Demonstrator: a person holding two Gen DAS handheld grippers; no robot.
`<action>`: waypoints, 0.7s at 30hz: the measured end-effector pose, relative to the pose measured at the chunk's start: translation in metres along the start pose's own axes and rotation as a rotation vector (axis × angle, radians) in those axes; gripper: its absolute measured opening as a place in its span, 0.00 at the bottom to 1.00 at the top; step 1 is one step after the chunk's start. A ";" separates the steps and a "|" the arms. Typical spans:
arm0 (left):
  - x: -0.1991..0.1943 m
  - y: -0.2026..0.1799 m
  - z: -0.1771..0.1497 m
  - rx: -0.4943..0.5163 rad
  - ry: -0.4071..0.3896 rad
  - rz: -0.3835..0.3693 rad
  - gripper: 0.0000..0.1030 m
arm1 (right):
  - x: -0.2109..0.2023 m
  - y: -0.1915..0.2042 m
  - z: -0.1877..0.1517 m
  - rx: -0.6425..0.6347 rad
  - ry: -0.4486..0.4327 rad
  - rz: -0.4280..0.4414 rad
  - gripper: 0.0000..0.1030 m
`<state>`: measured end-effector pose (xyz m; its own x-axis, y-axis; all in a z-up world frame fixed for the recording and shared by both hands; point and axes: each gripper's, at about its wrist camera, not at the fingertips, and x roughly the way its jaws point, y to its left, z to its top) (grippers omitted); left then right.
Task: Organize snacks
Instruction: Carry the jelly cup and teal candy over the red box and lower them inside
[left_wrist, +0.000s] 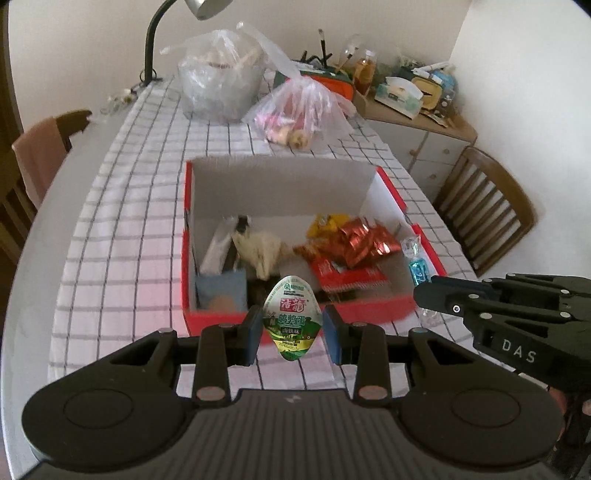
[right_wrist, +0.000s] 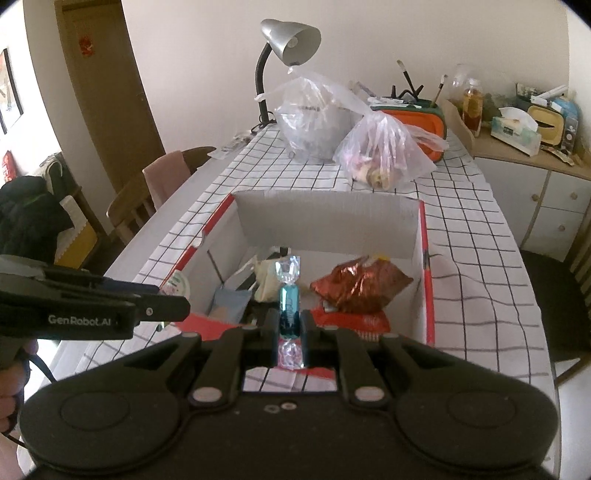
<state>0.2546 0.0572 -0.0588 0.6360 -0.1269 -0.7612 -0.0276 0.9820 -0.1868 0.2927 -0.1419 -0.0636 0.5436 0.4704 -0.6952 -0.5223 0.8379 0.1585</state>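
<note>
While both grippers hang near the red box (left_wrist: 295, 317) on the counter (left_wrist: 129, 221), left gripper (left_wrist: 291, 325) fingers pinch a sealed snack cup (left_wrist: 291, 317) and right gripper (right_wrist: 290, 328) fingers clamp a wrapped candy (right_wrist: 289, 295), each poised for dropping in.

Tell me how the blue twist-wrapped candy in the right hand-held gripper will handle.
The candy is probably light and firm in the middle, pinched by the right hand-held gripper. Its crinkly clear twisted ends look floppy. The glossy wrapper may be slippery, so it could slide out.
</note>
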 end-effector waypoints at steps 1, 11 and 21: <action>0.003 0.000 0.004 0.005 0.001 0.007 0.33 | 0.006 -0.001 0.004 0.000 0.004 0.000 0.09; 0.047 0.008 0.040 0.047 0.050 0.094 0.33 | 0.065 -0.009 0.020 0.003 0.086 0.016 0.09; 0.095 0.014 0.052 0.048 0.169 0.128 0.33 | 0.110 -0.019 0.014 0.006 0.196 0.019 0.09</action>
<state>0.3552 0.0666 -0.1016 0.4915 -0.0186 -0.8707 -0.0607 0.9966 -0.0556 0.3712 -0.1026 -0.1334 0.3949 0.4240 -0.8150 -0.5273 0.8311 0.1768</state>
